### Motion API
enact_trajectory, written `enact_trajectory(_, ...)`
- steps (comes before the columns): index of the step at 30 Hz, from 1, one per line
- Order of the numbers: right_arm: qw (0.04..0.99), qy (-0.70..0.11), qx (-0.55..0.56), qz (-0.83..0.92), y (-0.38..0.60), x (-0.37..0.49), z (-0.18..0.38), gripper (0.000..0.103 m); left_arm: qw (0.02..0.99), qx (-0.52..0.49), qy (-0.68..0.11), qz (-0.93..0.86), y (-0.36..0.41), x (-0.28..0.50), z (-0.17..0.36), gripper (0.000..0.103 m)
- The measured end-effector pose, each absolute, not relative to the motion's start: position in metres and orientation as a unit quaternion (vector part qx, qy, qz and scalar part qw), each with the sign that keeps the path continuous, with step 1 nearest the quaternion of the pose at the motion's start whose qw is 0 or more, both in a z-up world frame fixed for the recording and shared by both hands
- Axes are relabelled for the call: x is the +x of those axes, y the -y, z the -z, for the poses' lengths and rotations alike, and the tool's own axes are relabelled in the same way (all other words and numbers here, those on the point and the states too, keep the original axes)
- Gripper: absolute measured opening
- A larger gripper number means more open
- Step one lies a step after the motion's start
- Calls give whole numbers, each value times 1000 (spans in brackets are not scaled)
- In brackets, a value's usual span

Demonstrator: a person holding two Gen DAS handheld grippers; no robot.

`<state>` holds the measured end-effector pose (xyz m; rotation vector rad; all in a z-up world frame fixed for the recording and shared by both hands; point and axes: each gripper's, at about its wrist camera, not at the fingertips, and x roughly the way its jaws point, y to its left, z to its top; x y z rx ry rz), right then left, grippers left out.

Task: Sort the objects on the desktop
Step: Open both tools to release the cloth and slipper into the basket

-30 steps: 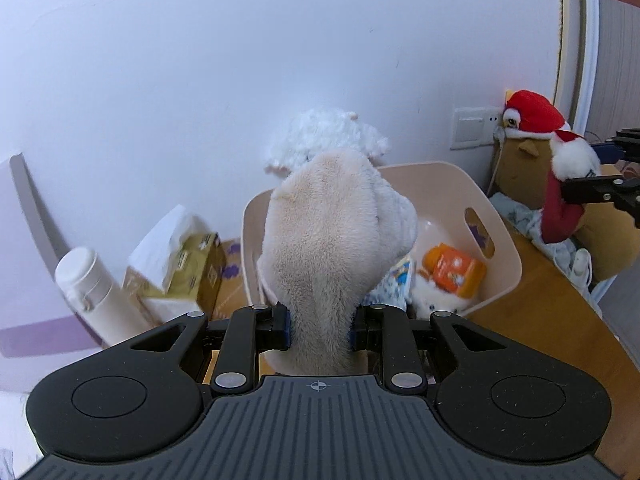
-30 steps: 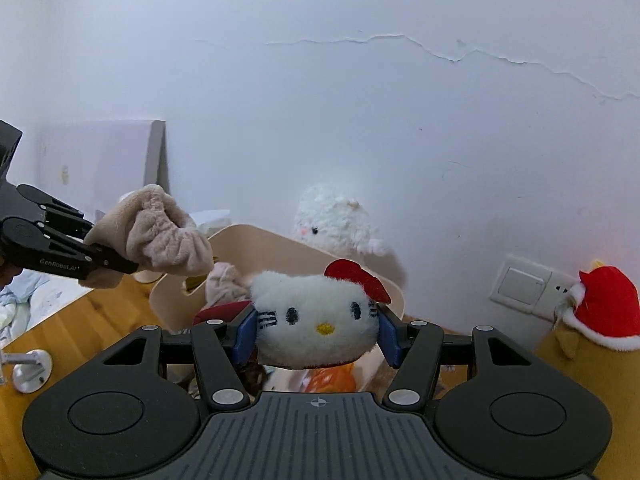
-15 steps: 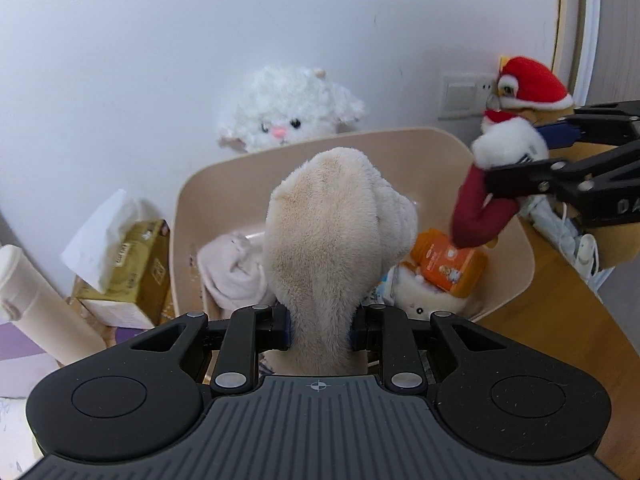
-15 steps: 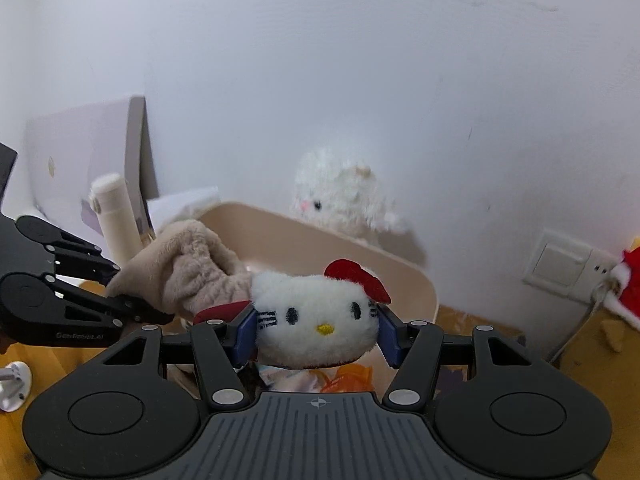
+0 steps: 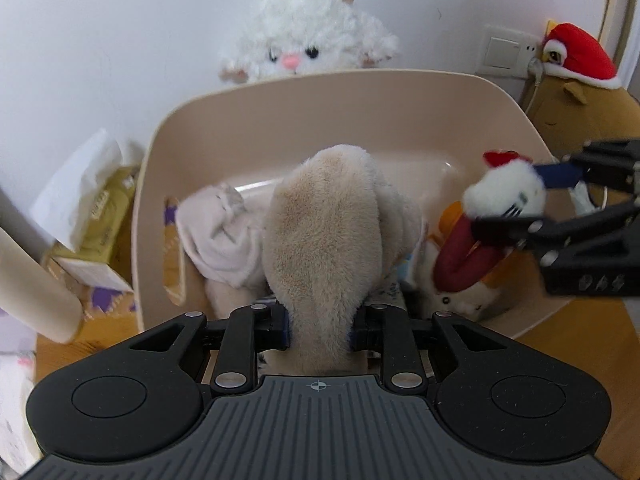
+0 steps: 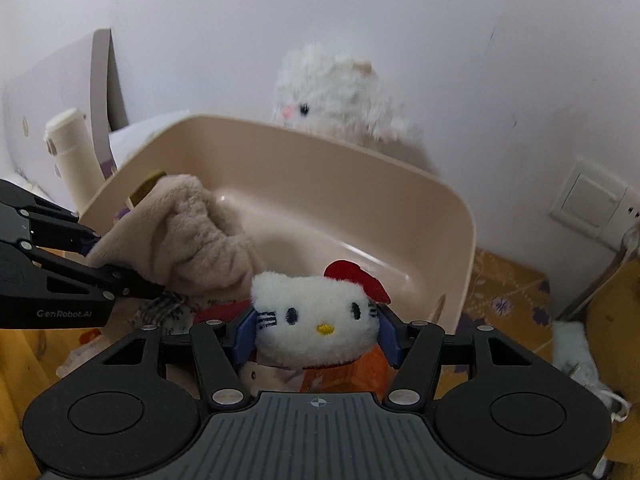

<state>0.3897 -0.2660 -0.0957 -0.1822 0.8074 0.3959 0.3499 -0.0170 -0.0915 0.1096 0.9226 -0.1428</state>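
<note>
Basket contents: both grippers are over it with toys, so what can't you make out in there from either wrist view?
- Basket floor: left wrist, hidden behind beige plush.
- Orange item: right wrist, mostly behind cat plush.
- Tissue box: left wrist, blurred, label unreadable.

A: Any lettering you can read?
B: "GenRobot.AI", in pale letters on the black side of the left gripper [image 6: 120, 276], seen from the right wrist.
A: The tissue box [image 5: 96, 236]?
B: Printed, but too blurred to read.

White wall [image 6: 360, 20] with switch plate [image 6: 586, 206], wooden desktop [image 5: 576, 352]
</note>
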Motion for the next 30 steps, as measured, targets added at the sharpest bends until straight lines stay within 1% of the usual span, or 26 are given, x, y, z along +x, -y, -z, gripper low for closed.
enact_trajectory(1,896,-393,-89,-188,266,390,98,61,890,53,-447,72,19,351,92,26)
enact_trajectory(2,896,-394,-88,-186,266,390,98,67,889,55,-448,73,21,352,92,27)
enact_trajectory(3,896,-394,-87,-185,267,389,98,67,888,58,-450,74,22,353,93,30)
enact_trajectory(5,897,-393,-84,-185,269,387,97,72,888,60,-451,68,25,353,92,38)
enact_trajectory(6,897,-392,-85,-185,270,385,96,74,887,58,-454,63,24,353,93,47)
enact_trajectory(7,901,-389,-86,-170,271,384,95,79,886,55,-456,59,24,354,93,54)
enact_trajectory(9,904,-384,-92,-164,272,381,92,84,885,50,-459,52,23,354,93,58)
enact_trajectory(11,905,-381,-88,-165,275,378,90,86,884,53,-461,48,22,354,93,58)
enact_trajectory(13,907,-379,-82,-165,277,377,88,86,885,59,-460,42,22,352,93,61)
enact_trajectory(15,909,-375,-79,-162,277,375,85,88,885,62,-460,40,21,350,93,63)
enact_trajectory(18,912,-370,-77,-159,276,372,80,94,884,62,-461,37,20,347,91,63)
enact_trajectory(20,913,-370,-77,-152,275,369,76,100,882,63,-465,33,20,347,90,63)
enact_trajectory(30,923,-347,-61,-153,274,345,53,103,892,56,-448,32,20,324,60,63)
